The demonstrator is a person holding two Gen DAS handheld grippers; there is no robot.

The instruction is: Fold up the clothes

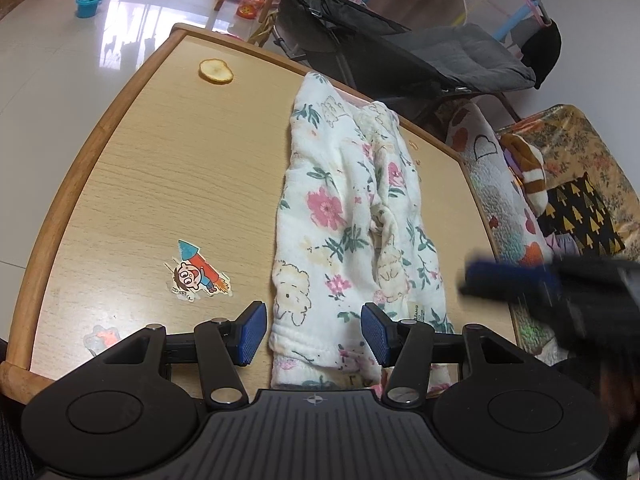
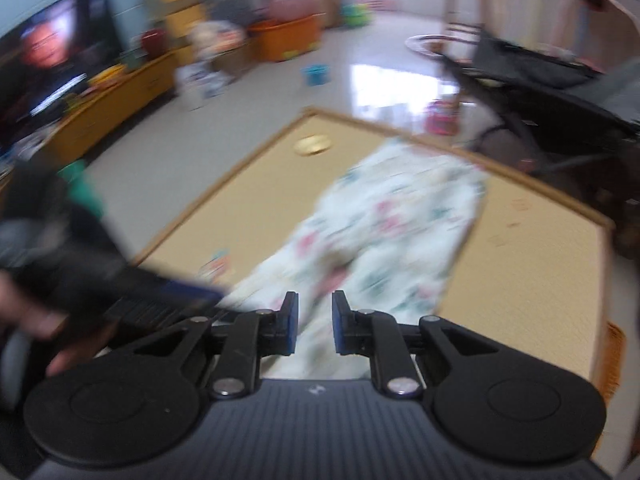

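Observation:
A white floral child's garment (image 1: 348,216) lies lengthwise on the wooden table (image 1: 140,160), folded into a long strip with wrinkles down its middle. My left gripper (image 1: 314,334) is open, its blue pads either side of the garment's near left edge, holding nothing. My right gripper (image 2: 314,324) is partly open and empty, above the garment's near end (image 2: 384,232); its view is motion-blurred. It also shows in the left wrist view (image 1: 516,280) as a blurred dark shape at the table's right edge. The left gripper (image 2: 132,292) shows blurred at left in the right wrist view.
A round yellow slice (image 1: 216,71) lies at the table's far left. A rocket cartoon sticker (image 1: 198,272) is stuck on the near left. A dark stroller (image 1: 400,48) stands behind the table. Patterned cushions (image 1: 560,184) sit to the right. Toys lie on the floor.

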